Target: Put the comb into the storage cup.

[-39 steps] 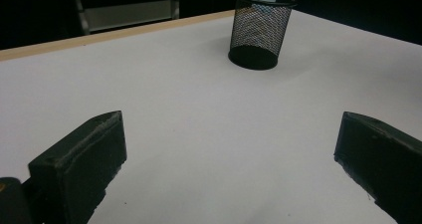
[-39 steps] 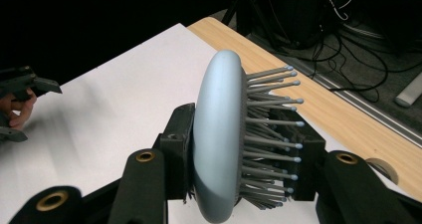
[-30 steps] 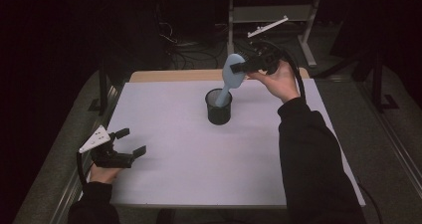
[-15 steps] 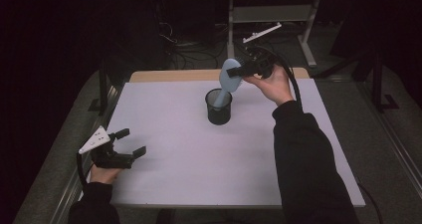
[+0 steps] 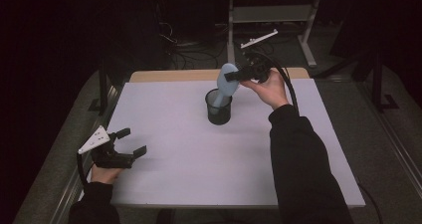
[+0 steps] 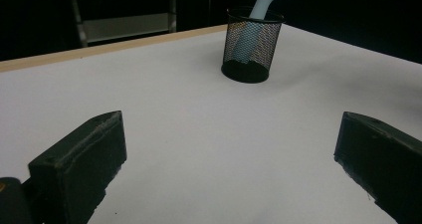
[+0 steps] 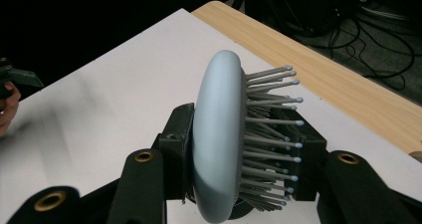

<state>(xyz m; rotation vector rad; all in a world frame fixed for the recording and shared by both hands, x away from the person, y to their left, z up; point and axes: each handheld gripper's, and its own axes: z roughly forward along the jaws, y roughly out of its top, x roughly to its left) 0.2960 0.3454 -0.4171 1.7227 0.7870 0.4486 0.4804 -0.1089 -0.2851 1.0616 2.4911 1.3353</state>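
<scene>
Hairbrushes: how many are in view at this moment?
1. The hairbrush is clamped by its head in the right hand-held gripper, handle down inside the mesh cup at the table's far middle. The cup's inside is partly hidden.

Dim room, table (image 5: 174,184) brightly lit (soft shadows), left edge motion-blurred.

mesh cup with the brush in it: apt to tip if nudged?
Probably. The mesh cup looks light, and the hairbrush leans out over its rim, so top-heavy. The right gripper is clamped on the brush head; any sideways pull could lever the cup over.
</scene>
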